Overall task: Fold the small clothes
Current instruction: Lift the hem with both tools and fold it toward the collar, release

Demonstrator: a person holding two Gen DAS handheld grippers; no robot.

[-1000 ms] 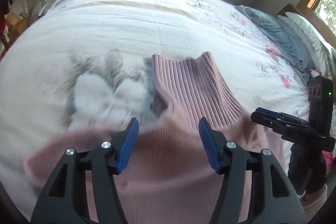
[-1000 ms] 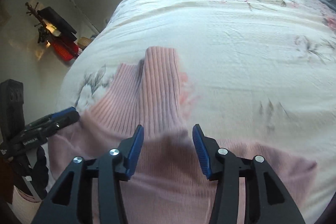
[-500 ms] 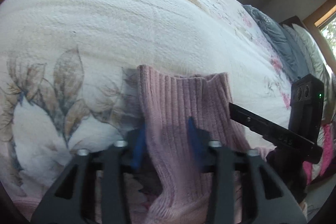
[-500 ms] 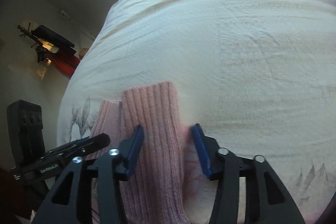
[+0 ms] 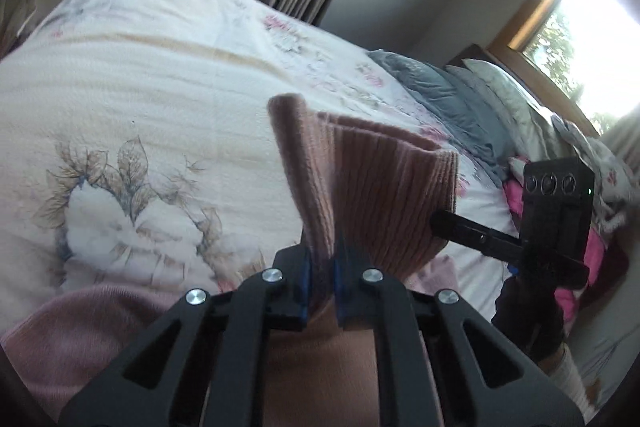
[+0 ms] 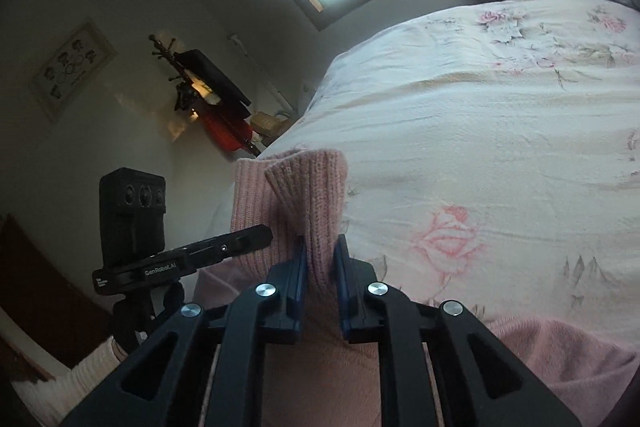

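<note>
Both claws grip the pink sweater [image 5: 384,187]. Left claw [image 5: 321,277] is clamped on one side of the ribbed band, right claw [image 6: 321,277] on the other side, so the band stands lifted between them above the bed [image 5: 160,99]. The sweater's body trails down toward the person and rests on the cover. Handling judgement: the knit is light, soft and stretchy; it sags and bunches readily. Hold at the thick ribbed band, where the knit is firmest, and keep tension even.
</note>
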